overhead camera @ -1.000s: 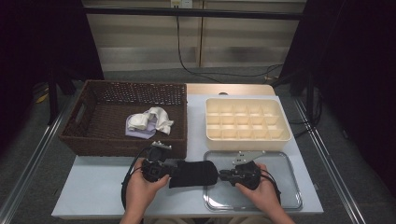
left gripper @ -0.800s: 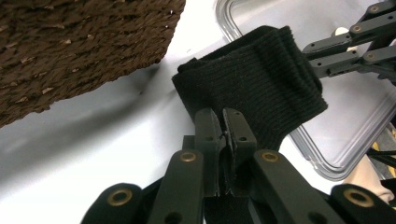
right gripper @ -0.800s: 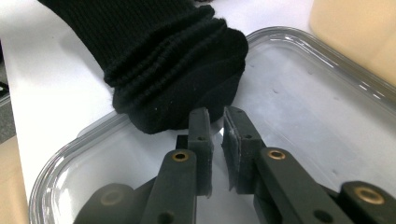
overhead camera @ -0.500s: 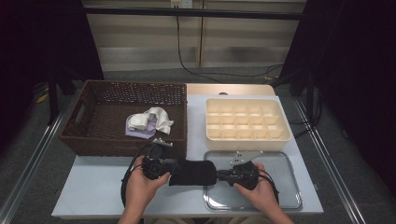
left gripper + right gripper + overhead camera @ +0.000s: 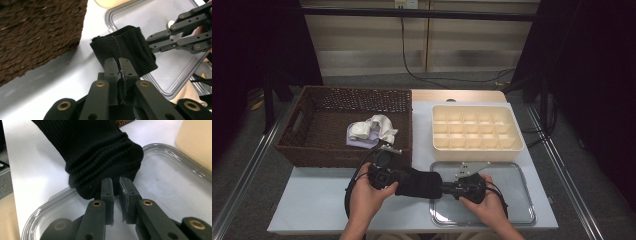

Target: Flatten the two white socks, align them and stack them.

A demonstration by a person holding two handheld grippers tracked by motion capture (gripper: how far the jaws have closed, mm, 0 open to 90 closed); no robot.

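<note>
At the lower centre of the high view, the left gripper [image 5: 398, 181] and right gripper [image 5: 443, 188] each clamp an end of the black sock [image 5: 419, 183], over the tray [image 5: 522, 200] rim.

The basket [image 5: 312, 131] sits far left, cloths [image 5: 371, 131] inside it. The divided box [image 5: 477, 129] lies far right, the tray [image 5: 512, 200] near it. The sock [image 5: 419, 183] spans the tray's left rim.

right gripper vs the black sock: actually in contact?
Touching. In the right gripper view the right gripper has its fingers nearly closed, with their tips pressed into the bunched end of the black sock; no gap shows between them.
</note>
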